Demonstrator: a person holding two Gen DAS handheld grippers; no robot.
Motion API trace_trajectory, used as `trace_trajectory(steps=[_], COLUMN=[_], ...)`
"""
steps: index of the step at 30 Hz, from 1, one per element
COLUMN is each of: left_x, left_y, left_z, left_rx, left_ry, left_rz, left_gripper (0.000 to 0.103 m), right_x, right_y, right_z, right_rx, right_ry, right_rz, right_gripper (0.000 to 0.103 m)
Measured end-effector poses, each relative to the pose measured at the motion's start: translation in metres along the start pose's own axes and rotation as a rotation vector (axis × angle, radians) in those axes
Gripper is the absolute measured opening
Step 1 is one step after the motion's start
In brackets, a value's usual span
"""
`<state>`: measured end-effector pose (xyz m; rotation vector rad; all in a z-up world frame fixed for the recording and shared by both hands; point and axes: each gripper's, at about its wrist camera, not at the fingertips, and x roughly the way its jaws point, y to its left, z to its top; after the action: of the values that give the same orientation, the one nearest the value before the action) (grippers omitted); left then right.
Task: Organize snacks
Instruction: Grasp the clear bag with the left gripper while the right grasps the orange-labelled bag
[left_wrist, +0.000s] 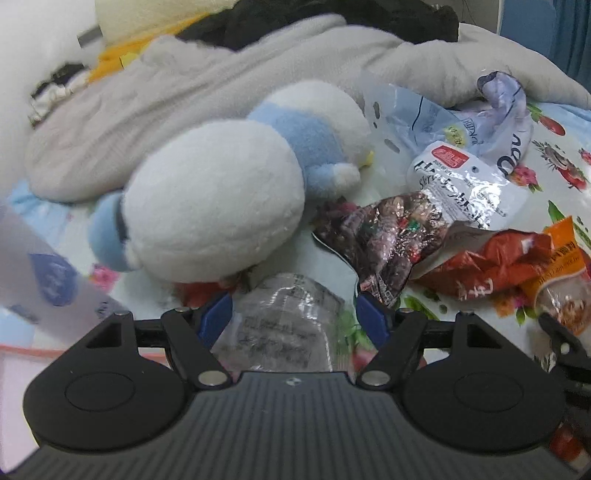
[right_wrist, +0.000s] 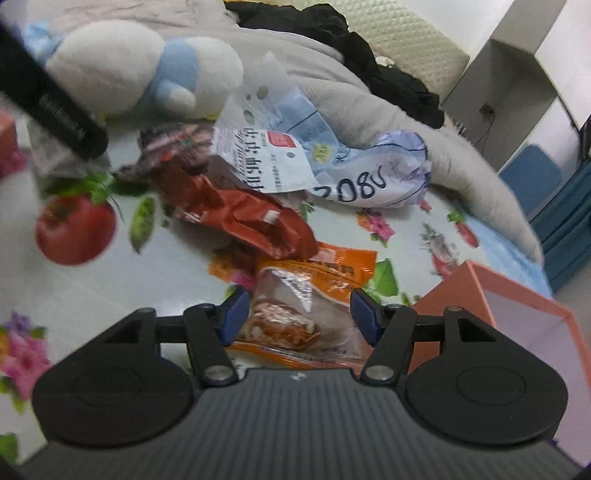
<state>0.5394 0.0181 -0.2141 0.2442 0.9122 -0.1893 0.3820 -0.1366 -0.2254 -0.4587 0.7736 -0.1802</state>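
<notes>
Several snack packets lie piled on a flowered sheet. In the left wrist view my left gripper (left_wrist: 293, 314) is open, its blue fingertips on either side of a clear silvery packet (left_wrist: 284, 325). Beyond lie a dark brown packet (left_wrist: 380, 236), a white packet (left_wrist: 465, 184), a red packet (left_wrist: 491, 258) and a pale blue bag (left_wrist: 480, 122). In the right wrist view my right gripper (right_wrist: 301, 314) is open around an orange packet (right_wrist: 303, 310). The red packet (right_wrist: 243, 218), white packet (right_wrist: 262, 162) and blue bag (right_wrist: 369, 177) lie further out.
A white and blue plush toy (left_wrist: 221, 195) lies left of the pile, also in the right wrist view (right_wrist: 140, 66). A grey blanket (left_wrist: 184, 96) and black clothes (right_wrist: 351, 48) lie behind. A pink box (right_wrist: 498, 306) stands at the right. A pink box edge (left_wrist: 29, 350) sits at the left.
</notes>
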Motion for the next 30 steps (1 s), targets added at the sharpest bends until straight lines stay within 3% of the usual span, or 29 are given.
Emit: trace_trajectory(steps=[2,9,18,25,30], left_x=[0.009,0.020,0.005,-0.026,-0.073], left_y=[0.001,0.003,-0.007,-0.017,-0.027], left_z=[0.000,-0.005,-0.023,-0.043,-0.070], left_rx=[0.003,0.016,0.019,-0.048,-0.136], left_ry=[0.017,0.024,0.017,0.017,0.021], left_rz=[0.014,0.021,0.086,0.051,0.010], left_gripper=[0.078,0.077,0.050,0.044,0.044], right_x=[0.002,0.005,-0.002,-0.021,-0.048], right_y=[0.007,0.012,0.012,0.006,-0.003], right_z=[-0.002,-0.005,-0.004,-0.014,-0.030], right_rx=[-0.025,-0.025,-0.023,-0.017,-0.008], right_ry=[0.011,0.013,-0.010,-0.019,-0.006], right_rz=[-0.009,0.012,0.010,0.028,0.057], right_gripper=[0.062,0.048,0.026,0.019,0.016])
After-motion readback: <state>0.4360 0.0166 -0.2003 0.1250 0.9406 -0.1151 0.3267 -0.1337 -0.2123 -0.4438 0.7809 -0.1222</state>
